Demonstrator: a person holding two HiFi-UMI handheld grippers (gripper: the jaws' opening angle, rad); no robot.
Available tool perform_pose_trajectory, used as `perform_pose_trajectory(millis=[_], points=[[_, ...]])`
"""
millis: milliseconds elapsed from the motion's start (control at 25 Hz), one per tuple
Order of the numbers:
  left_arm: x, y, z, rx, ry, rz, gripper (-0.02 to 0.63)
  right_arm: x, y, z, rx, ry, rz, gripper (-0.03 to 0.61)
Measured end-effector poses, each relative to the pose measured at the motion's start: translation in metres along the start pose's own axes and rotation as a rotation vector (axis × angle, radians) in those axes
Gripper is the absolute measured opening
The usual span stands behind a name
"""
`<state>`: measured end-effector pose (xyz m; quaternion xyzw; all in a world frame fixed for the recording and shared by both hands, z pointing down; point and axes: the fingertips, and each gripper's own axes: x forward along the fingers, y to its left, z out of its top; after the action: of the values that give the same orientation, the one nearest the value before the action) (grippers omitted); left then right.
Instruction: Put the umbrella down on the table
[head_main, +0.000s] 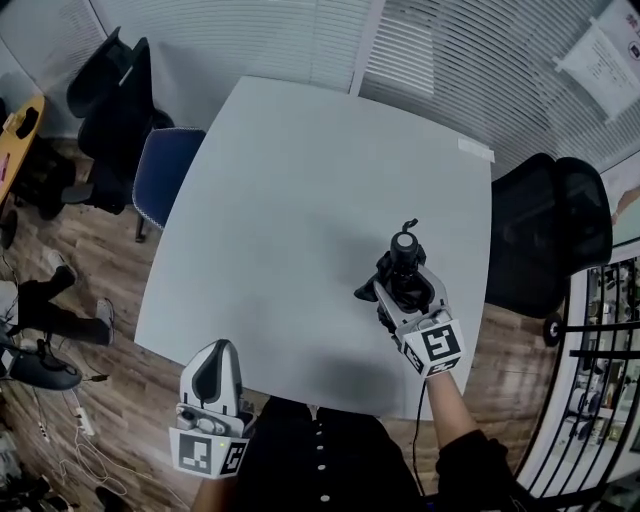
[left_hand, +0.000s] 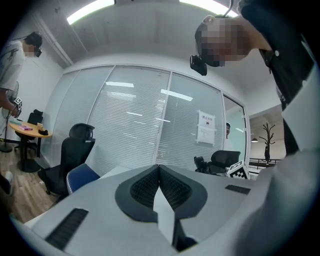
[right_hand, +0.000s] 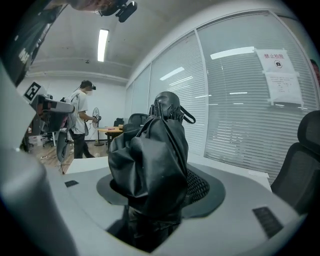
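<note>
Left tool (head_main: 218, 350) by pale table (head_main: 290, 200) on wood floor (head_main: 130, 400), blinds (head_main: 430, 50) behind.

Black folded compact umbrella (head_main: 399, 264) (right_hand: 152, 165): loose shiny fabric bunched in crumpled folds around shaft, not strapped tight. Rounded black handle knob (head_main: 404, 242) (right_hand: 167, 102) at upper end, thin black wrist loop (head_main: 408, 224) (right_hand: 188, 117) hanging off it. Stands roughly upright, handle end up, clamped at mid-body between jaws of right tool (head_main: 405, 290). Lower end hidden below jaws; contact with desk cannot tell. Position: over right front part of pale grey square desk (head_main: 300, 190), inside its edge.
</note>
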<state>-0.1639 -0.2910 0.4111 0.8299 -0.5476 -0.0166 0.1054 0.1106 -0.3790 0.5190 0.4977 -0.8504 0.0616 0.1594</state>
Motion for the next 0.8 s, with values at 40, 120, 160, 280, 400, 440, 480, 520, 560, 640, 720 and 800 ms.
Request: perform_pose_trajectory(millis=[40, 120, 160, 280, 400, 440, 480, 520, 560, 640, 720, 800], points=[[0.001, 0.000, -0.002, -0.002, 0.005, -0.002, 0.015, 0.006, 0.000, -0.006, -0.005, 0.015, 0.004, 0.270], [0.002, 0.001, -0.006, -0.006, 0.017, -0.007, 0.015, 0.018, 0.000, -0.016, -0.011, 0.042, 0.015, 0.270], [0.003, 0.002, -0.008, -0.008, 0.024, -0.010, 0.015, 0.023, 0.001, -0.022, -0.013, 0.056, 0.020, 0.270], [0.006, 0.003, -0.014, -0.013, 0.043, -0.017, 0.015, 0.040, 0.003, -0.038, -0.028, 0.099, 0.034, 0.270], [0.007, 0.005, -0.020, -0.016, 0.055, -0.020, 0.015, 0.054, 0.005, -0.056, -0.034, 0.144, 0.047, 0.270], [0.007, 0.006, -0.021, -0.016, 0.059, -0.021, 0.015, 0.058, 0.007, -0.061, -0.032, 0.158, 0.052, 0.270], [0.007, 0.007, -0.022, -0.015, 0.062, -0.022, 0.015, 0.062, 0.010, -0.066, -0.032, 0.173, 0.059, 0.270], [0.007, 0.008, -0.024, -0.015, 0.065, -0.022, 0.015, 0.066, 0.012, -0.071, -0.035, 0.187, 0.068, 0.270], [0.007, 0.008, -0.025, -0.015, 0.068, -0.022, 0.015, 0.070, 0.014, -0.076, -0.039, 0.201, 0.077, 0.270], [0.008, 0.007, -0.028, -0.016, 0.076, -0.023, 0.015, 0.078, 0.020, -0.082, -0.044, 0.224, 0.097, 0.270], [0.009, 0.007, -0.030, -0.018, 0.083, -0.023, 0.015, 0.084, 0.024, -0.088, -0.047, 0.246, 0.115, 0.270], [0.011, 0.008, -0.033, -0.019, 0.088, -0.024, 0.015, 0.091, 0.027, -0.092, -0.055, 0.261, 0.131, 0.270]])
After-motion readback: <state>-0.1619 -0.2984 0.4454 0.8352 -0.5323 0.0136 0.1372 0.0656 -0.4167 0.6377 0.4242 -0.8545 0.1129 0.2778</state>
